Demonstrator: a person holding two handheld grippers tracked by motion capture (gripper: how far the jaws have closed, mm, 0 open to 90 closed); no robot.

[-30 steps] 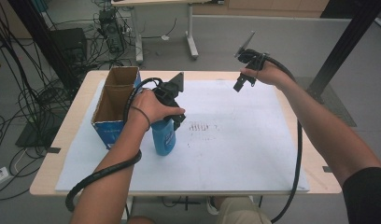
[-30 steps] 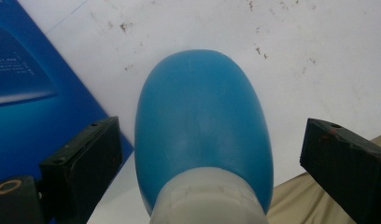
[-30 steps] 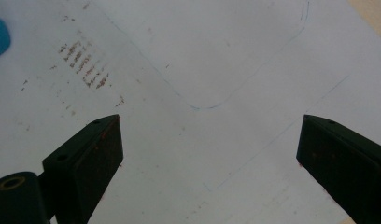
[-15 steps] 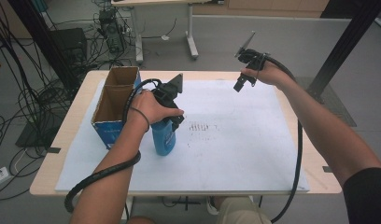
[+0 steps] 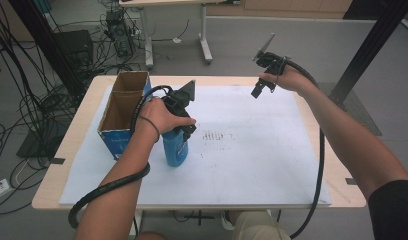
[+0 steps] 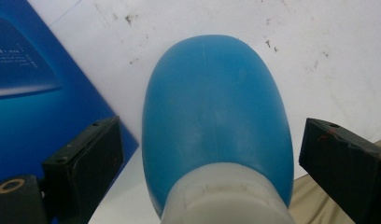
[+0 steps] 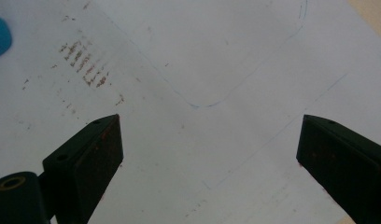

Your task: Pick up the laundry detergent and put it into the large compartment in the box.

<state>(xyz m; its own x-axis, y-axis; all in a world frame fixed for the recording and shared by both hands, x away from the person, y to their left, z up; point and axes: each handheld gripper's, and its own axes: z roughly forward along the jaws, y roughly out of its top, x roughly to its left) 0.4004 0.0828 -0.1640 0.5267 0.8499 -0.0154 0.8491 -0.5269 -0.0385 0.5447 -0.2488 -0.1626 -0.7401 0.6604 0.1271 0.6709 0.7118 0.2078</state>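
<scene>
Even, soft light from overhead; the white sheet (image 5: 252, 150) on the worktop is bright without glare; shadows under the forearms are faint; the high view is slightly soft and grainy; in the left gripper view the near blue bottle (image 6: 216, 121) is blurred.

Showing one blue bottle (image 5: 175, 149) at centre left of the high view, one open cardboard box (image 5: 123, 112) left of it, one white sheet (image 5: 252, 150) covering one table (image 5: 87, 107), two claws (image 5: 188, 112) (image 5: 262, 82).
</scene>
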